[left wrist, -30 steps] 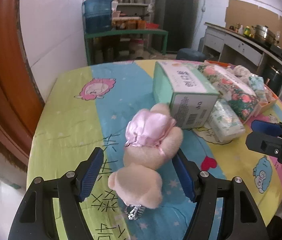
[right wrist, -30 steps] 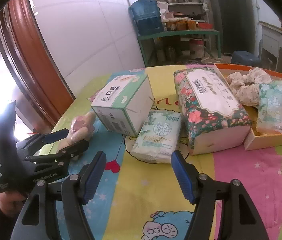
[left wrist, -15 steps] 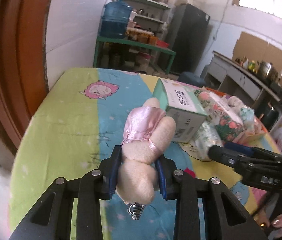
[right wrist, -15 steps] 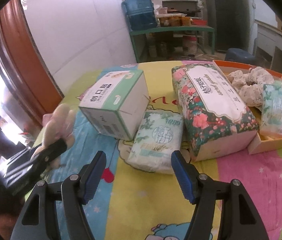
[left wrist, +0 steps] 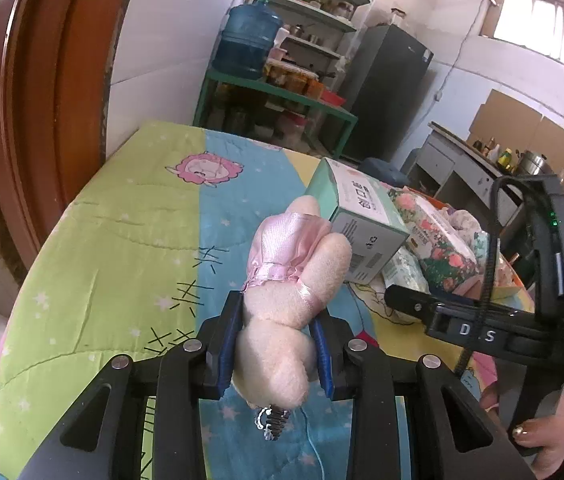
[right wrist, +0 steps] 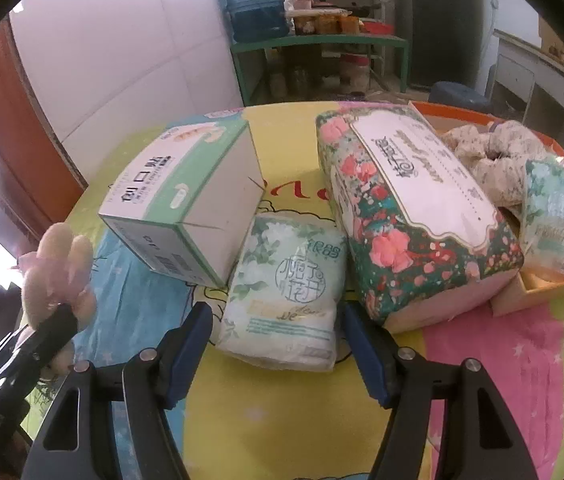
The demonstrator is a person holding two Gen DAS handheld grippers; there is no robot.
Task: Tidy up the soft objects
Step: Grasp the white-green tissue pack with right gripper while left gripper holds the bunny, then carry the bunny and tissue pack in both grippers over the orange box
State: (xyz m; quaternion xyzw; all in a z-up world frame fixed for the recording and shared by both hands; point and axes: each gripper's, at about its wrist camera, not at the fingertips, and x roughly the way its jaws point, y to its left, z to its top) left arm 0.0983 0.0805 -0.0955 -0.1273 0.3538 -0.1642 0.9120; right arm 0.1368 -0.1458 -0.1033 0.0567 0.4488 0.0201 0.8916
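Now my left gripper (left wrist: 274, 354) has just closed its fingers on the plush toy (left wrist: 287, 296), lifting it, while my right gripper (right wrist: 276, 346) gapes around the tissue pack (right wrist: 285, 288).

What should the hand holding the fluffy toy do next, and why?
Probably carry it toward the orange tray. The left gripper is shut on the plush toy, lifted off the quilt, and the tray already holds other soft things.

Plush toy (left wrist: 282, 312): cream fur, pink satin dress, metal clip at its lower end; clamped between blue fingers (left wrist: 226, 344), raised off the bedspread. Soft tissue pack (right wrist: 285, 280): white-green floral wrap, lying flat beside the floral tissue box (right wrist: 409, 216)
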